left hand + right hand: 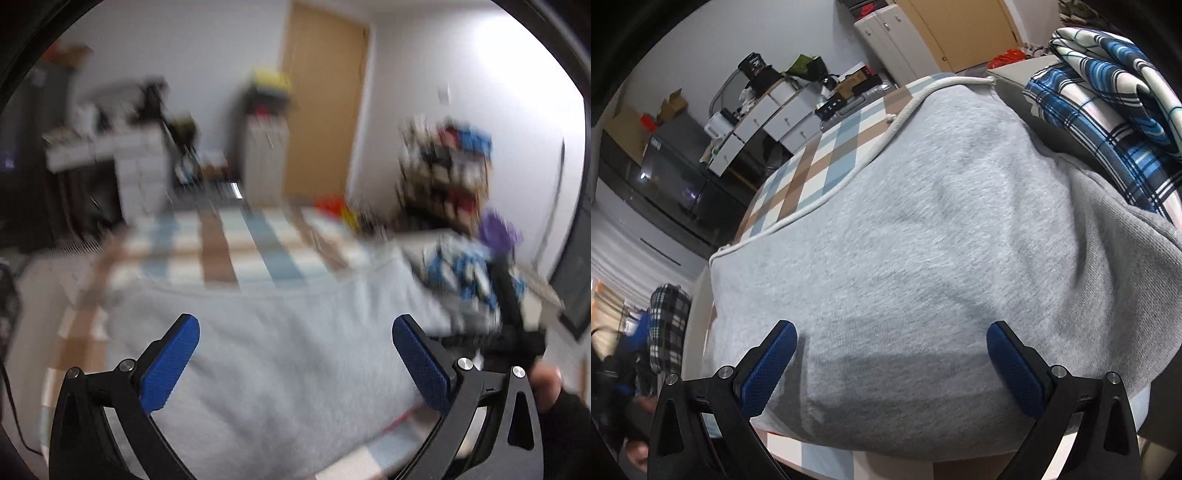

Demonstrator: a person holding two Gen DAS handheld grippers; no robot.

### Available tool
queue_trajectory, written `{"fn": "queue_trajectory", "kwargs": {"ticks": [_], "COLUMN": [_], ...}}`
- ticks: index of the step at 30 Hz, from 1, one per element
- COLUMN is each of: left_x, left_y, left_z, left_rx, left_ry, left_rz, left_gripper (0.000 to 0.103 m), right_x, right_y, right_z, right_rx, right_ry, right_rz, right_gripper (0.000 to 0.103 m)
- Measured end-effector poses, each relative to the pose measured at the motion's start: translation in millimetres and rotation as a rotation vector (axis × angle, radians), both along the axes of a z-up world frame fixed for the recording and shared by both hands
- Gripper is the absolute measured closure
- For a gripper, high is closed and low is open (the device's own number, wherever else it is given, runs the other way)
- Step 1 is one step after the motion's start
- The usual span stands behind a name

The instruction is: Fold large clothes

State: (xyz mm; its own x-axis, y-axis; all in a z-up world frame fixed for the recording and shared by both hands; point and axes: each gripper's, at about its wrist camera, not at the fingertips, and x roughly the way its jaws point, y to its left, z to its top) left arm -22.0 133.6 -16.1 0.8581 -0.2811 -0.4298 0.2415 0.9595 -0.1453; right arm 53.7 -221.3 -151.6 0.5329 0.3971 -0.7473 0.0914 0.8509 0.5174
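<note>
A large grey sweatshirt (923,229) lies folded on a checked bedspread (812,158); it also shows in the blurred left wrist view (280,347). A white drawstring (871,147) runs along its far edge. My left gripper (295,332) is open above the grey cloth and holds nothing. My right gripper (892,336) is open just above the near part of the sweatshirt, empty. The other gripper's black frame (517,332) shows at the right of the left wrist view.
A pile of blue-and-white plaid folded clothes (1115,110) sits at the sweatshirt's right edge, also seen in the left wrist view (465,273). White drawers (768,114), a wooden door (325,103) and cluttered shelves (447,166) stand beyond the bed.
</note>
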Motion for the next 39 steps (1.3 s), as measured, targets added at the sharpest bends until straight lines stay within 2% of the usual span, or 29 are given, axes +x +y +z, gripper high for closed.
{"fn": "queue_trajectory", "kwargs": {"ticks": [3,5,7,10,11,15,17,19,21,24,26,28,31,34,37,39], "left_x": [-9.6,-6.8,7.4,41.8,50.0,66.9,78.3,82.1,86.2,85.6,78.3,77.2,80.8,88.1,95.0,103.4], "left_y": [5.4,7.9,7.9,14.1,21.1,41.7,49.4,53.3,58.1,54.6,50.1,45.4,26.9,-10.9,-47.9,-73.1], "left_z": [7.5,-1.0,-16.2,-52.4,-63.8,-90.2,-103.1,-114.0,-116.7,-104.7,-89.3,-73.3,-56.6,-43.5,-44.7,-47.0], "left_rx": [0.032,0.064,0.105,0.133,0.135,0.123,0.104,0.075,0.022,0.01,-0.055,-0.135,-0.2,-0.18,-0.123,-0.093], "left_ry": [-0.062,-0.057,0.031,0.295,0.358,0.457,0.55,0.615,0.624,0.586,0.523,0.492,0.48,0.468,0.508,0.529], "left_rz": [0.093,0.127,0.135,0.112,0.122,0.172,0.178,0.193,0.219,0.226,0.197,0.145,0.031,-0.085,-0.182,-0.255], "left_gripper": [0.001,0.001,0.001,0.001,0.001,0.001,0.001,0.001,0.001,0.001,0.002,0.002,0.002,0.002,0.002,0.002], "right_x": [-2.5,-3.3,-9.3,-14.8,-15.2,-11.2,-8.9,-8.7,-6.8,-8.2,-14.9,-31.9,-57.4,-76.1,-80.3,-76.5], "right_y": [6.1,12.1,14.8,30.1,38.7,75.3,85.5,87.9,87.5,82.4,72.4,46.6,3.3,-33.2,-52.7,-57.8], "right_z": [7.6,15.2,24.2,35.7,38.4,31.1,18.4,16.4,12.3,13.6,24.0,40.0,42.3,25.0,11.3,5.5], "right_rx": [-0.04,-0.08,-0.11,-0.162,-0.201,-0.336,-0.387,-0.416,-0.424,-0.391,-0.348,-0.232,-0.078,0.078,0.194,0.236], "right_ry": [-0.027,-0.059,-0.109,-0.181,-0.193,-0.15,-0.085,-0.082,-0.063,-0.069,-0.079,-0.14,-0.15,-0.075,-0.027,-0.002], "right_rz": [-0.008,-0.012,-0.009,0.031,0.055,0.182,0.195,0.192,0.205,0.199,0.179,0.098,-0.052,-0.194,-0.257,-0.277], "right_gripper": [0.0,0.0,0.0,0.0,0.0,0.0,0.0,0.0,0.0,0.0,0.0,0.0,0.0,0.0,0.0,0.0]}}
